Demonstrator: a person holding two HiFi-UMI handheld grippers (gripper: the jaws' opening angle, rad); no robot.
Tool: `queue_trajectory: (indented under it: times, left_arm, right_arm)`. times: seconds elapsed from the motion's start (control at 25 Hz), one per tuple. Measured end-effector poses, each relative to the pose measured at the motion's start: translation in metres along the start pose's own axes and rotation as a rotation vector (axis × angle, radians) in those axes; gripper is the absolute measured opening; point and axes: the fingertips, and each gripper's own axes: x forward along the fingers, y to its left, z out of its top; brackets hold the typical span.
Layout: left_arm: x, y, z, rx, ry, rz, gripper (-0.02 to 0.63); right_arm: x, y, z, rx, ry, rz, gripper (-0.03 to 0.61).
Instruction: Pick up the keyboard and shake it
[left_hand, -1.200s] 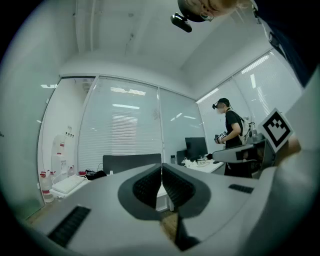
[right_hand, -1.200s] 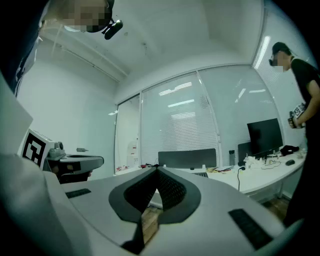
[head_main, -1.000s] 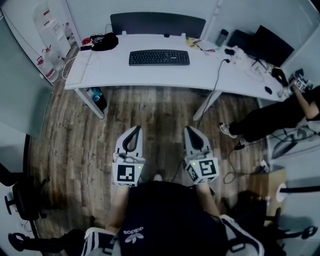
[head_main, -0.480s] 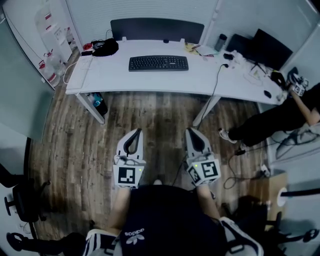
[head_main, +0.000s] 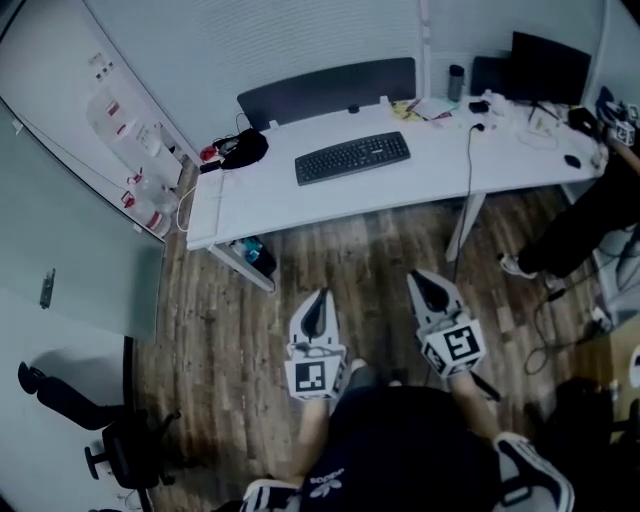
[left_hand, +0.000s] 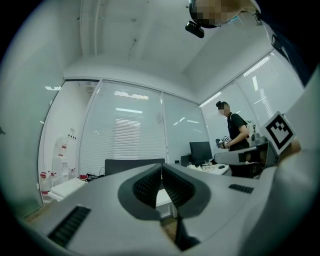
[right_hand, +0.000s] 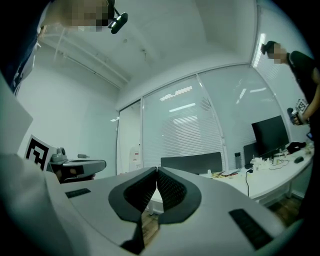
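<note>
i am holding my left tongs (head_main: 318, 297) and my right tongs (head_main: 421, 278) out in front of me, above the wood floor (head_main: 370, 260). both are pinching together with nothing in them. the keyboard (head_main: 352, 158) is lying flat on the white desk (head_main: 270, 200). it is straight ahead of both tongs and well apart from them, with bare floor in between. its long side is running across my way, left to right, with the right end sitting a bit further from me. the left end is lining up with my left tongs and the right end with my right tongs, so neither hand is looking clearly nearer. i am thinking the next move is calling for both tongs going forward and up to the desk, opening, and each one taking its own end of the keyboard.
</note>
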Motion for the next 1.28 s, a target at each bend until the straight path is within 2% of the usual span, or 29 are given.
queue_trajectory:
  times: [0.32,0.52,0.68,1.0,1.28]
  left_arm:
    - [0.056,0.042,-0.005,-0.002,0.008,-0.047,0.009]
    - [0.098,0.066,0.007,-0.02,-0.002,-0.112,0.008]
    - [0.123,0.083,-0.006,-0.033,0.027,-0.144,0.005]
    - [0.155,0.108,-0.015,-0.046,0.041,-0.131,0.006]
    - [0.209,0.122,-0.029,-0.052,0.056,-0.086,0.005]
  right_arm:
    - [0.063,-0.008,0.006,-0.001,-0.009,-0.048,0.005]
    - [0.098,-0.03,0.004,-0.02,0.036,-0.12,0.005]
    - [0.125,-0.037,-0.003,0.009,0.053,-0.146,0.005]
    - [0.162,-0.04,-0.011,0.016,0.079,-0.133,0.005]
    - [0.214,-0.083,-0.01,0.013,0.079,-0.101,0.005]
